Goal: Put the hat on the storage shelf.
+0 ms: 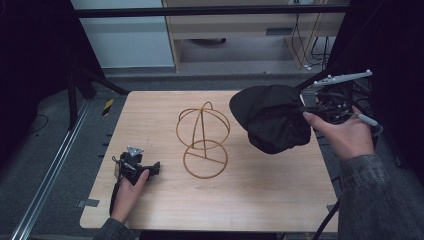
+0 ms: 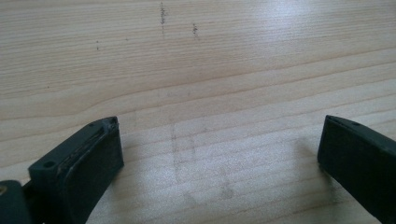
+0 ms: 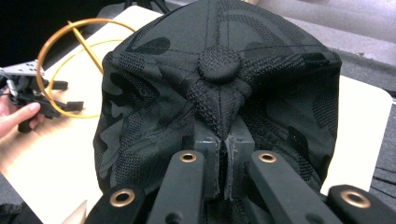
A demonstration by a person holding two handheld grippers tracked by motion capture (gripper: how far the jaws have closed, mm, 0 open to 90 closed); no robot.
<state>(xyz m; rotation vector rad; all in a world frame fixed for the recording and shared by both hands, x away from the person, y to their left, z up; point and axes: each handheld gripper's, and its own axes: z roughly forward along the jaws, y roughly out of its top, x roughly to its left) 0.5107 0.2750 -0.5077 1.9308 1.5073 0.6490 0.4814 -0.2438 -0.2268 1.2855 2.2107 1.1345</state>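
Left claw (image 1: pixel 156 167) sits low at the near-left of the tabletop (image 1: pixel 260 200), held in the person's left hand (image 1: pixel 127 192). Jaws spread wide, nothing between them; left gripper view has bare wood grain in the gap, jaw tips just above the surface.

Mid-tabletop: gold wire hat stand (image 1: pixel 203 140), round ring base with a dome frame of hoops on top, upright, unloaded. It stands between the two claws, well apart from the left one.

Right side, farther out: right claw (image 3: pixel 223 161) clamped tight on a black cap (image 1: pixel 272 120), held by the right hand (image 1: pixel 347 135). Right gripper view: jaws pinch a fold of crown fabric just below the top button (image 3: pixel 219 63), the pads nearly meeting. Cap hangs off the claw, lifted above the tabletop's right part, brim pointing toward the stand, just right of the dome and not touching it.
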